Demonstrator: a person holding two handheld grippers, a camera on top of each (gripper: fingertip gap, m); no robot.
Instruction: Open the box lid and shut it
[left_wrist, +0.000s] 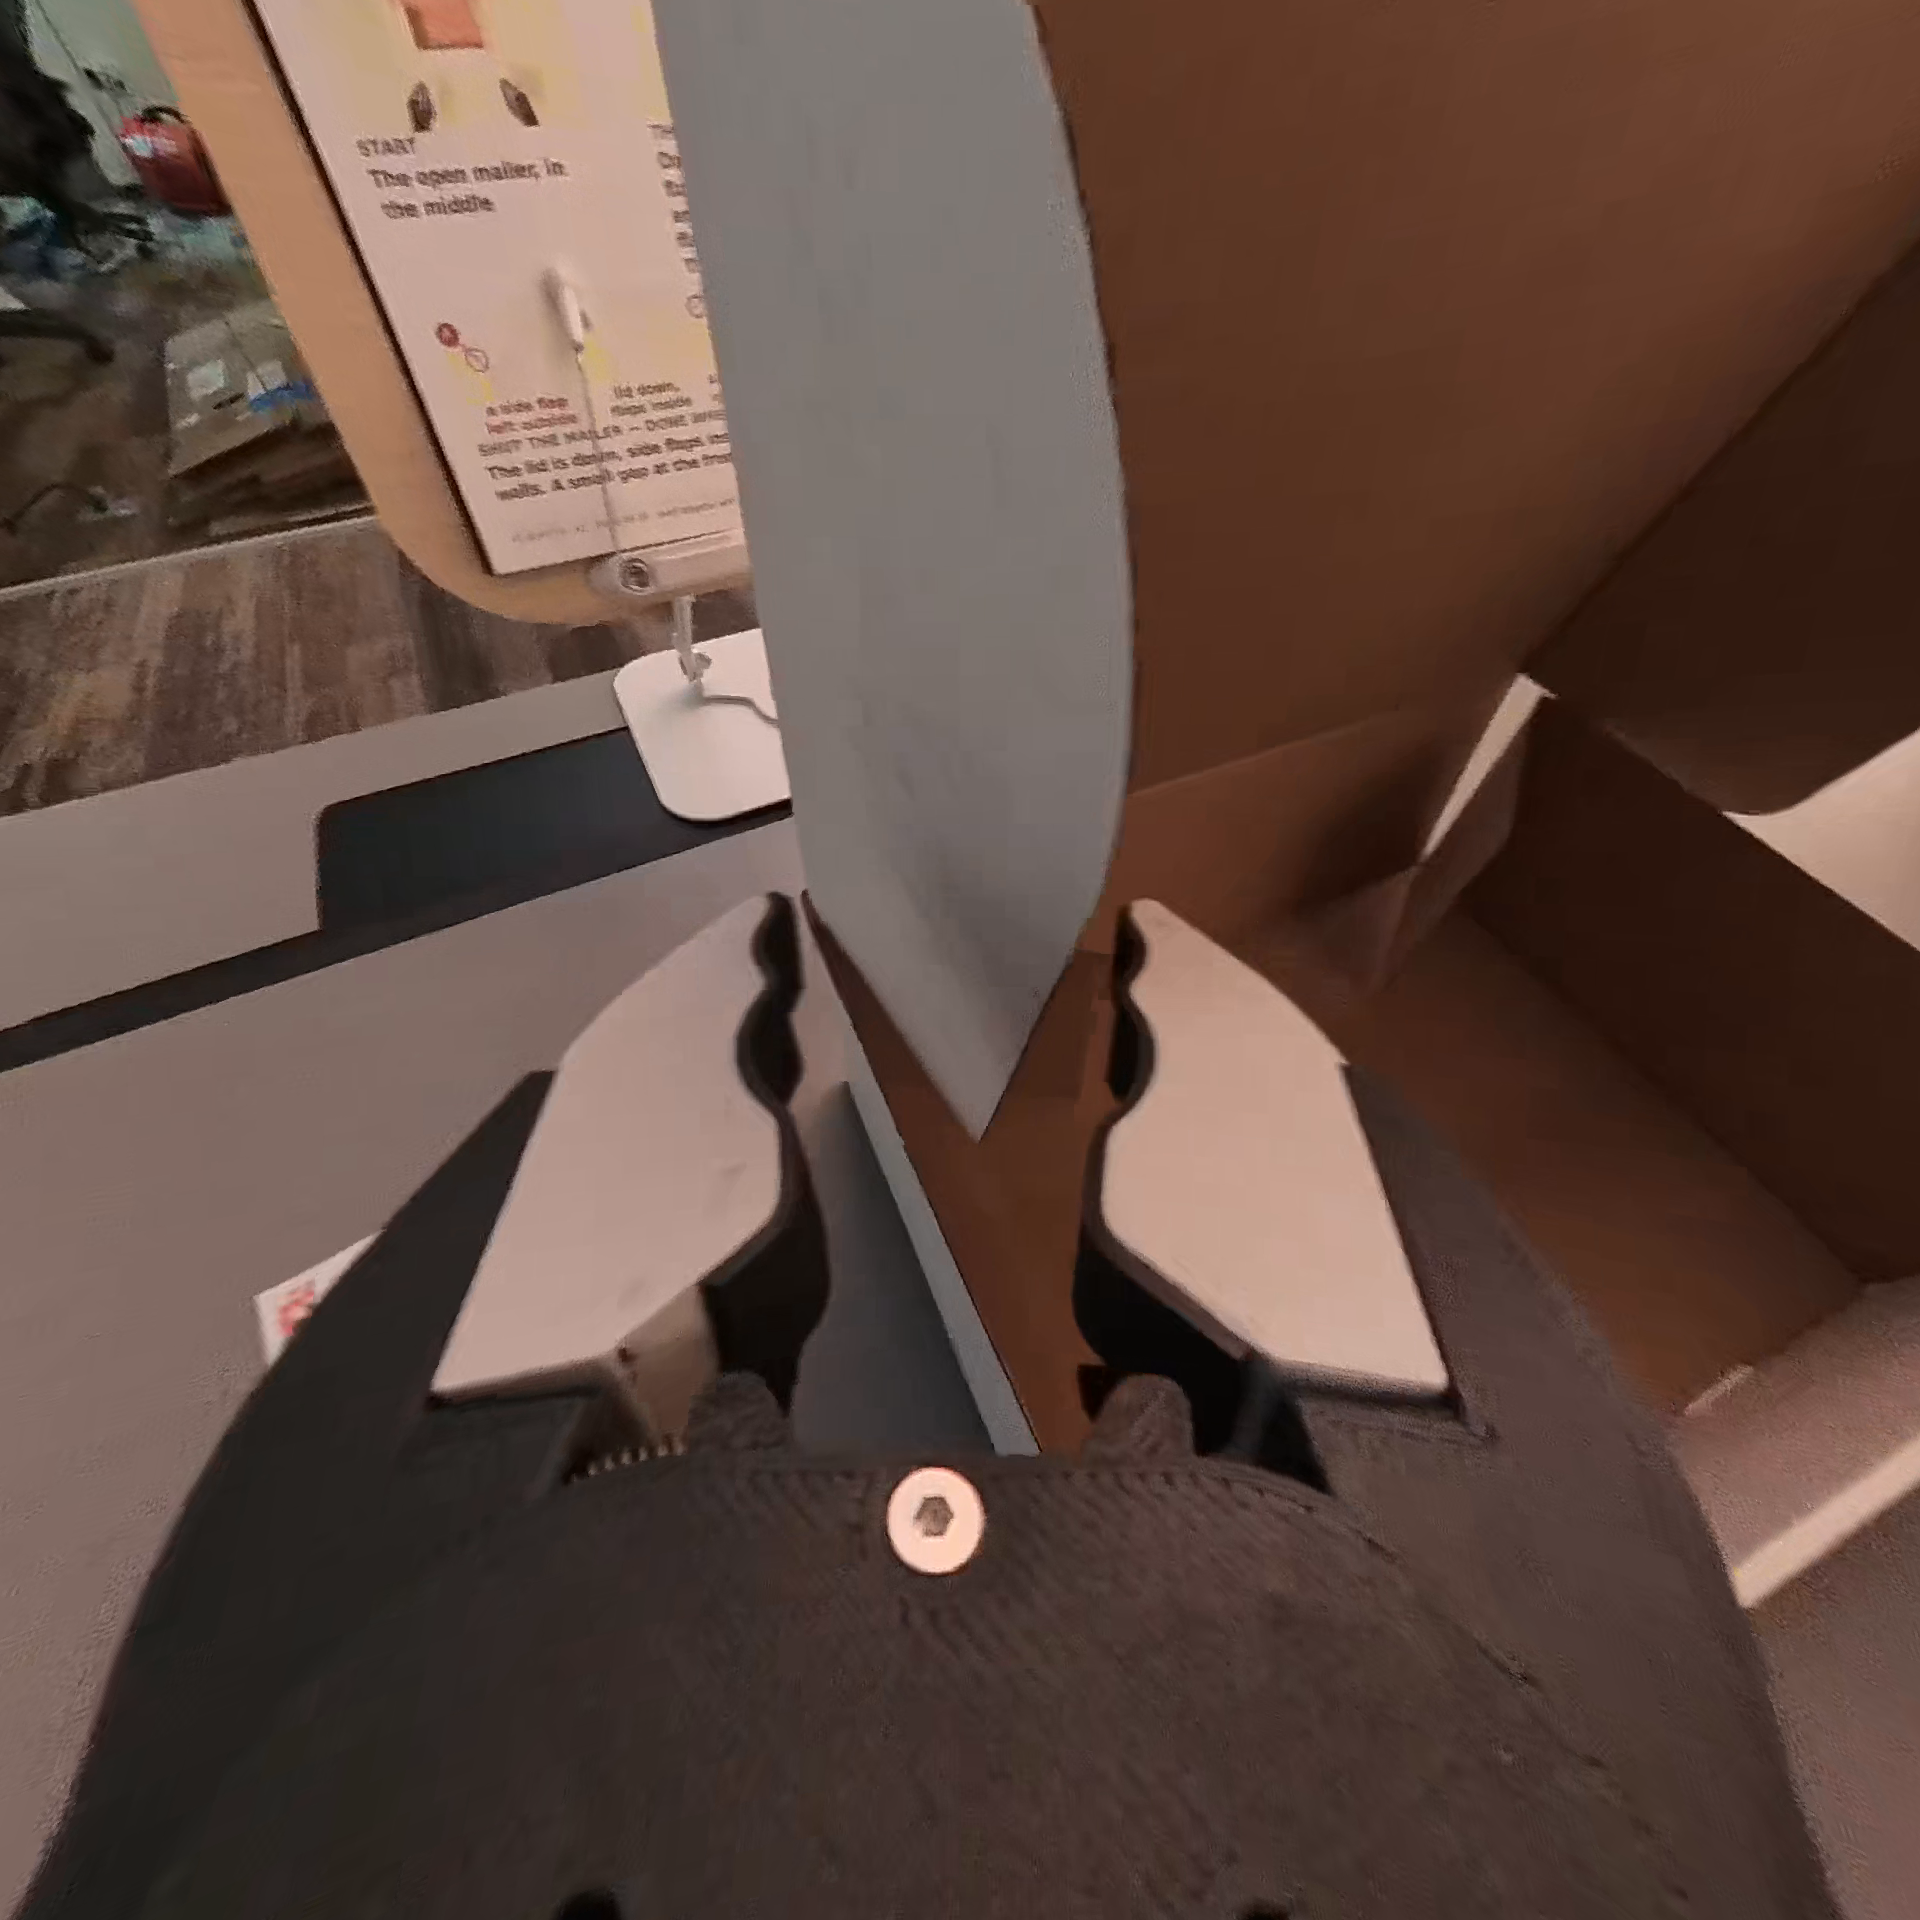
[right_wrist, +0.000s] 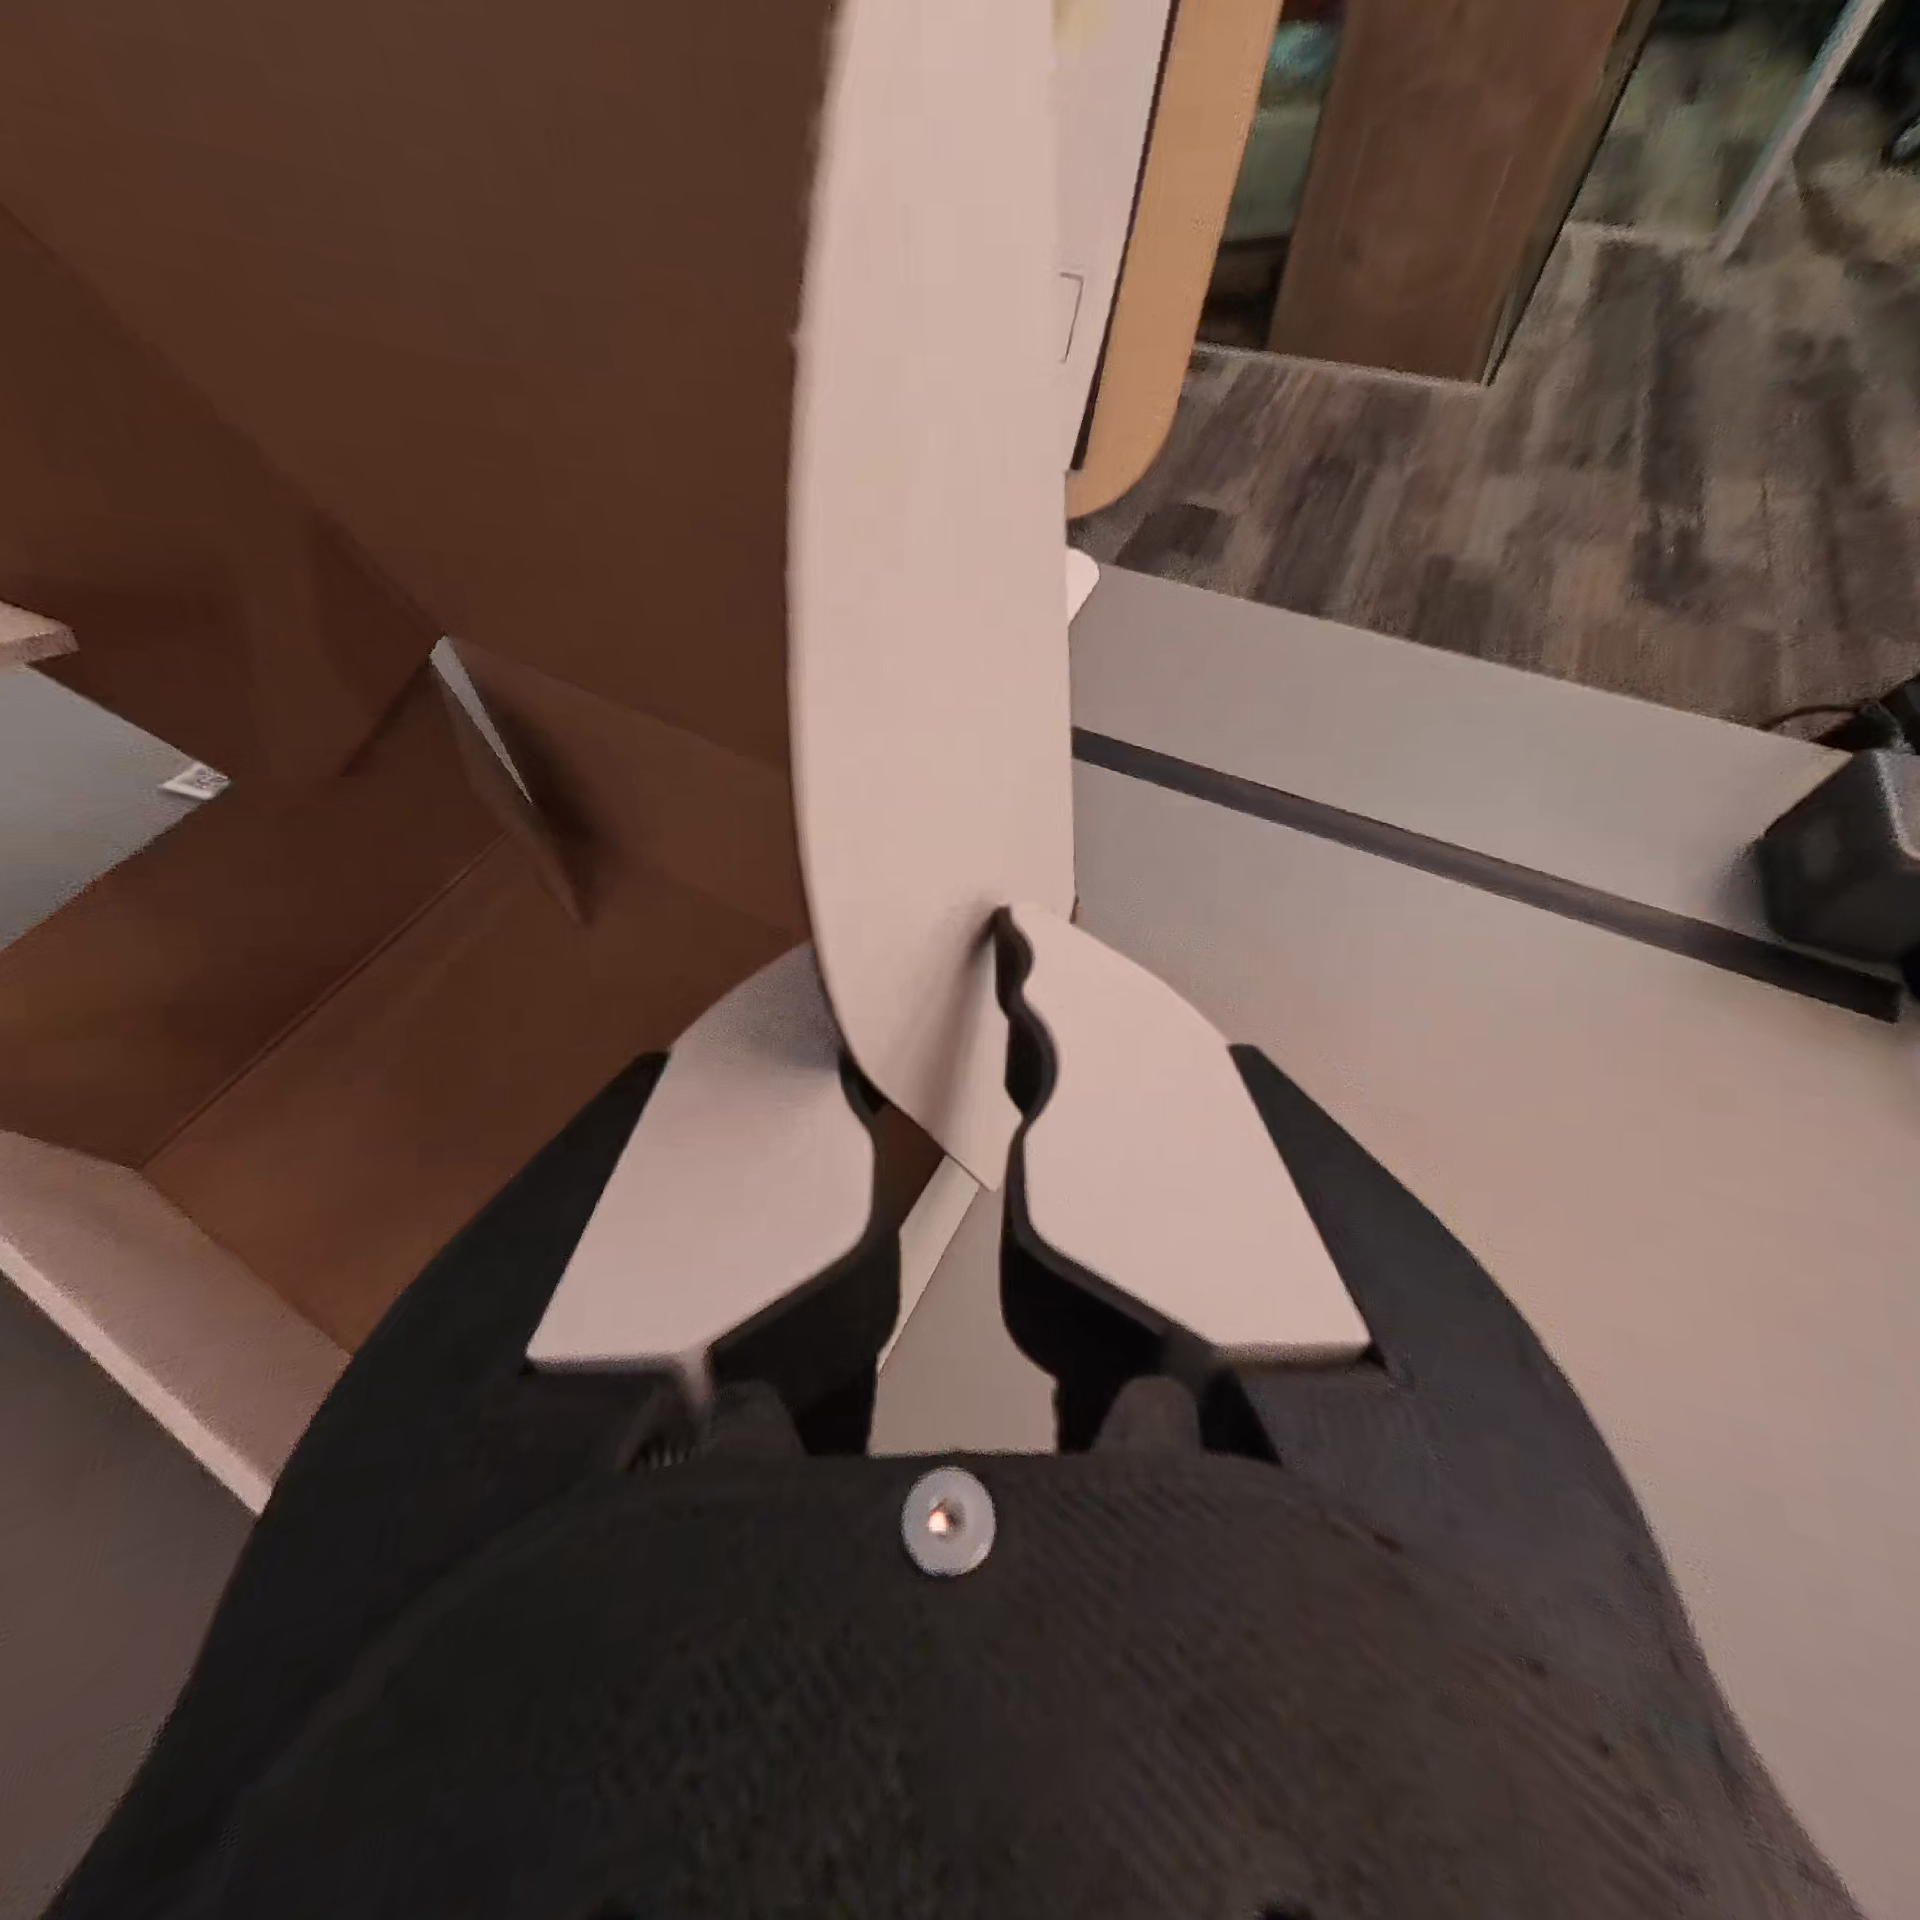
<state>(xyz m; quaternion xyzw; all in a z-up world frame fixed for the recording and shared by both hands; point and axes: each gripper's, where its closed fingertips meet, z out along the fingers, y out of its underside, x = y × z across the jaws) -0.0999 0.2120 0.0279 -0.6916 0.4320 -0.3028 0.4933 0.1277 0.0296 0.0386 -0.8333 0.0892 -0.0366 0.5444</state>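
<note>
**Mailer box open, a side flap standing between each pair of fingers**

The box (left_wrist: 1558, 1091) is a cardboard mailer, brown inside and pale on its outer faces, sitting on the grey surface (left_wrist: 156, 1195). Its lid (left_wrist: 1403, 364) is raised, the brown underside filling the upper part of both wrist views, and the tray interior lies open below it.

In the left wrist view, a side flap (left_wrist: 935, 520) hangs from the lid with its pale outer face showing. Its lower tip sits between the fingers of the left gripper (left_wrist: 961, 935), which stand apart with a clear gap on either side of the card; no grip is visible.

In the right wrist view, the opposite flap (right_wrist: 935, 623) runs down into the right gripper (right_wrist: 914, 935). Those fingers are much closer together, the right one touching the flap's pale face, the left one partly hidden behind it, so they appear to pinch it.

Beyond the box, an instruction card (left_wrist: 520, 343) stands on a small stand (left_wrist: 707, 748).
</note>
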